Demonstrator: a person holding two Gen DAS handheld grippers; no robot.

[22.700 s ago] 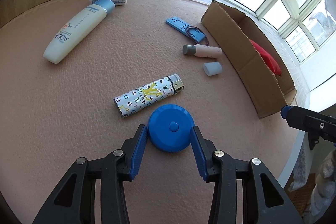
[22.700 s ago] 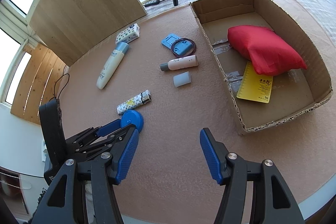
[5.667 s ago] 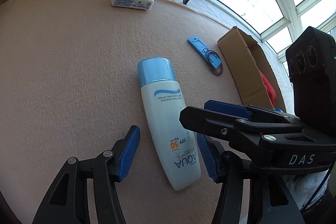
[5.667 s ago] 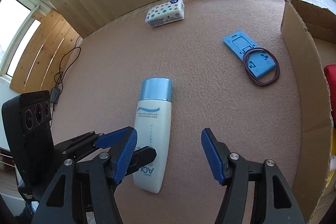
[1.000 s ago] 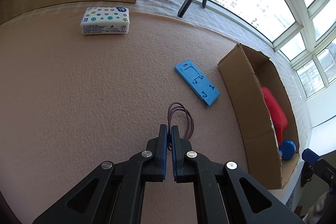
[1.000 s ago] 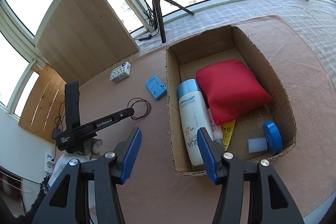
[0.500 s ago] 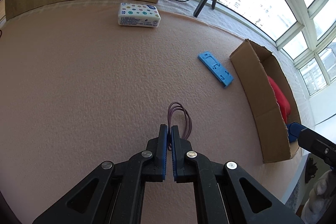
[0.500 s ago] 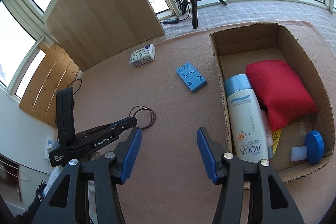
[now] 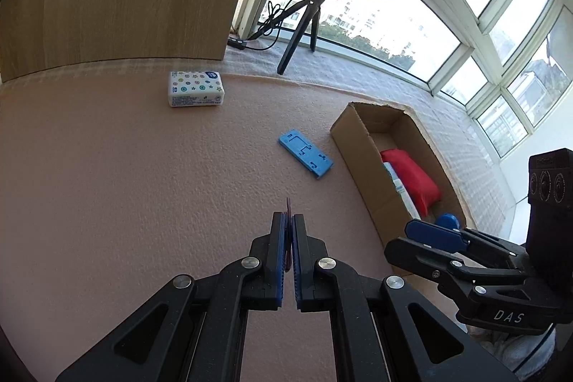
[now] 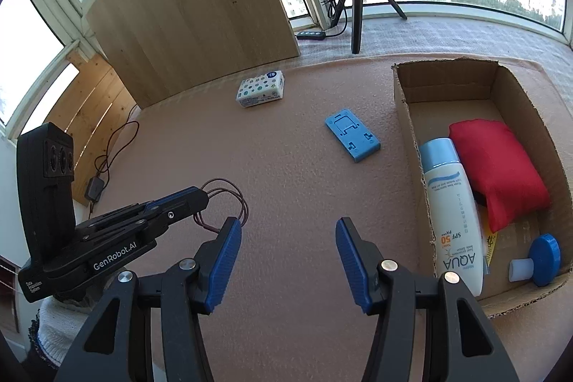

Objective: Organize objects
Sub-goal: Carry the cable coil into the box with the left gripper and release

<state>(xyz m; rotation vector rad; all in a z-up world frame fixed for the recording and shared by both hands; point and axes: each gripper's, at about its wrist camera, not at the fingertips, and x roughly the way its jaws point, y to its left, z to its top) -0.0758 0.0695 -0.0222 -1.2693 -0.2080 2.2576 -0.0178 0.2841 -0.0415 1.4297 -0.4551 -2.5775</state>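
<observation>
Above the pink mat, the left gripper [image 10: 206, 194] pinches a thin brown wire loop [image 10: 229, 199], mid-carry; next, swing it toward three o'clock over the brown cardboard box [image 10: 404, 117] and let go. The right gripper [image 10: 286, 238] hangs half open, empty.

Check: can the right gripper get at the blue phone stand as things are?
Probably yes. The right gripper is open and holds nothing, and the blue phone stand lies flat on bare mat ahead of it, beside the cardboard box. The left gripper, shut on the hair ties, sits off to the side.

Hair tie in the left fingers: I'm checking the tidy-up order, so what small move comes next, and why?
Probably carry the hair tie toward the cardboard box: the left gripper is shut on it, clear of the mat, and the box already holds the sunscreen bottle.
</observation>
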